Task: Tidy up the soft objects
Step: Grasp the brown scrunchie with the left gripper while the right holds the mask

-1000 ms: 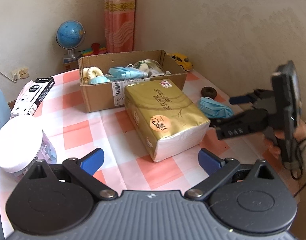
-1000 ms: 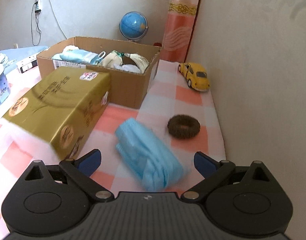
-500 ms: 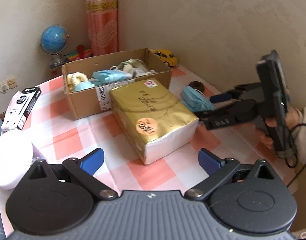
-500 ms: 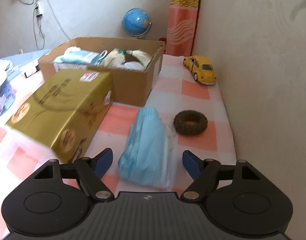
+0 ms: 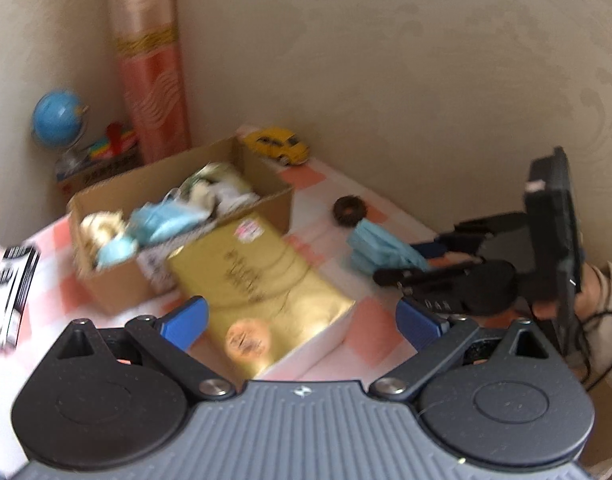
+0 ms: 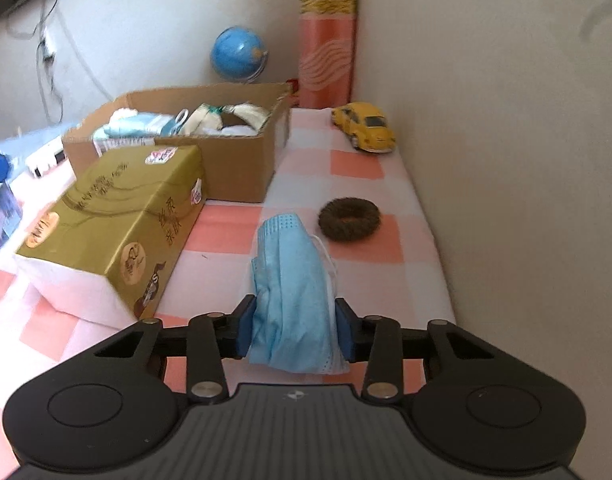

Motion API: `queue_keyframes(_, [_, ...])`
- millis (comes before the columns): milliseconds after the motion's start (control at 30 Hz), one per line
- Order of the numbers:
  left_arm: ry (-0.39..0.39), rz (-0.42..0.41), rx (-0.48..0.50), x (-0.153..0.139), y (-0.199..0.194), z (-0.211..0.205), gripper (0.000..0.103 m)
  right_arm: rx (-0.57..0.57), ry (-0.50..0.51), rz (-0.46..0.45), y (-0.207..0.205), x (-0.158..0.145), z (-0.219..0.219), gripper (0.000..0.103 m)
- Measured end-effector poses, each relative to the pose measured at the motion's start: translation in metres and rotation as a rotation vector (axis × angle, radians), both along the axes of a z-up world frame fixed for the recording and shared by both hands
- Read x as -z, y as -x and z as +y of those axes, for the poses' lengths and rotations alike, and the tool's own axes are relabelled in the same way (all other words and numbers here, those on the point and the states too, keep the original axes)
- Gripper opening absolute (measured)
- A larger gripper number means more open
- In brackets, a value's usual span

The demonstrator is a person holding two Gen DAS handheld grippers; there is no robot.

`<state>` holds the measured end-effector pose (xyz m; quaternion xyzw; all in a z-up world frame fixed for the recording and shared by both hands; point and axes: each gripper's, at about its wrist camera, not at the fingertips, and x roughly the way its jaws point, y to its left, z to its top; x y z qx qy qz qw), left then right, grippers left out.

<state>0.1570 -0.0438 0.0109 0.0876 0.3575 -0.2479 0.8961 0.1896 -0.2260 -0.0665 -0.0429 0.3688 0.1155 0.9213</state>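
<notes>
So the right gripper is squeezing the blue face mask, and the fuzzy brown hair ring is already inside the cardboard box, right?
Not quite. The right gripper is squeezing the blue face mask, but the brown hair ring is not in the cardboard box. The right wrist view shows it lying on the checked tablecloth, just beyond the mask.

The left wrist camera looks from the table's near edge toward the far corner. The right wrist camera sits low, close against the right wall, facing far. Both share the cardboard box (image 5: 178, 216) (image 6: 210, 152) and gold tissue pack (image 5: 266, 280) (image 6: 118, 220).
</notes>
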Motion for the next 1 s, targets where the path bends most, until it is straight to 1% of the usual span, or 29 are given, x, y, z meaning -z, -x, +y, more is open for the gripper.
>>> queue_keyframes(100, [-0.011, -0.014, 0.046, -0.003, -0.01, -0.02, 0.099, 0.038, -0.043, -0.013, 0.019, -0.003, -0.012, 0.046])
queue_keyframes(233, [-0.015, -0.019, 0.103, -0.002, -0.028, -0.049, 0.098, 0.089, -0.041, -0.035, 0.04, -0.004, -0.02, 0.046])
queue_keyframes(300, [-0.009, -0.01, 0.126, -0.001, -0.041, -0.061, 0.097, 0.099, -0.058, -0.041, 0.048, -0.004, -0.025, 0.046])
queue_keyframes(400, [-0.008, 0.0, 0.148, 0.003, -0.058, -0.079, 0.094, 0.109, -0.056, -0.054, 0.055, -0.005, -0.03, 0.046])
queue_keyframes(533, [-0.035, -0.002, 0.162, 0.013, -0.083, -0.102, 0.086, 0.104, -0.058, -0.061, 0.061, -0.003, -0.034, 0.046])
queue_keyframes(633, [-0.056, 0.002, 0.152, 0.024, -0.099, -0.117, 0.076, 0.098, -0.067, -0.062, 0.064, 0.0, -0.037, 0.046])
queue_keyframes(767, [-0.11, 0.002, 0.138, 0.041, -0.116, -0.134, 0.06, 0.088, -0.068, -0.072, 0.066, 0.0, -0.039, 0.046])
queue_keyframes(833, [-0.122, 0.012, 0.13, 0.049, -0.124, -0.139, 0.056, 0.082, -0.066, -0.078, 0.067, 0.0, -0.039, 0.046])
queue_keyframes(900, [-0.127, 0.031, 0.121, 0.056, -0.131, -0.141, 0.055, 0.07, -0.067, -0.082, 0.068, 0.0, -0.038, 0.046])
queue_keyframes(1000, [-0.139, 0.042, 0.103, 0.062, -0.137, -0.144, 0.052, 0.066, -0.059, -0.086, 0.069, 0.0, -0.037, 0.046])
